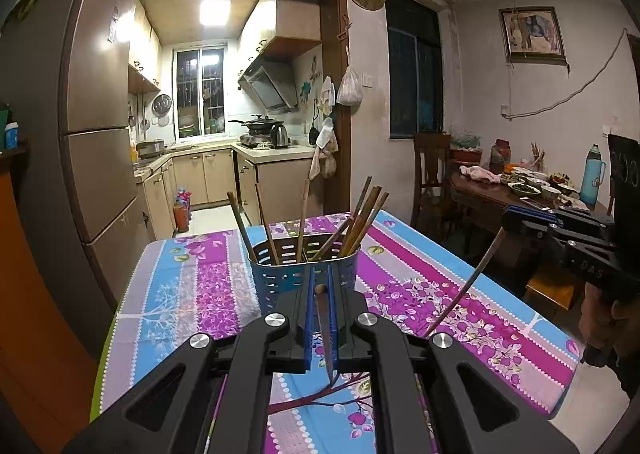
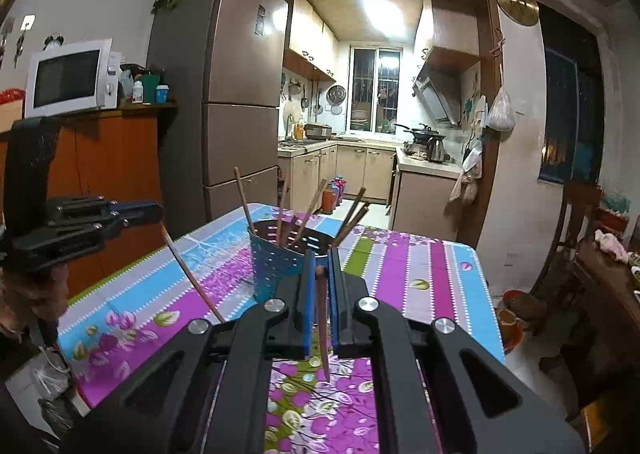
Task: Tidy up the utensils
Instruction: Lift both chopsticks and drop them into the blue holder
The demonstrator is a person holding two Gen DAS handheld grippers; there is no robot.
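Observation:
A blue perforated utensil holder (image 1: 304, 274) stands on the flowered tablecloth and holds several wooden chopsticks (image 1: 362, 220). It also shows in the right wrist view (image 2: 288, 258). My left gripper (image 1: 321, 286) is shut on a single chopstick (image 1: 326, 338), which hangs point down just in front of the holder. My right gripper (image 2: 319, 272) is shut on another chopstick (image 2: 323, 334), also point down, close to the holder. Each gripper shows in the other's view, the right one (image 1: 516, 220) with its chopstick (image 1: 464, 286), the left one (image 2: 154, 212) with its chopstick (image 2: 192, 278).
The table (image 1: 460, 282) has edges close on the left and right. A fridge (image 2: 236, 94) and an orange cabinet (image 2: 116, 182) with a microwave (image 2: 68, 78) stand to the left. A dining table (image 1: 492, 194) with dishes and chairs stands to the right.

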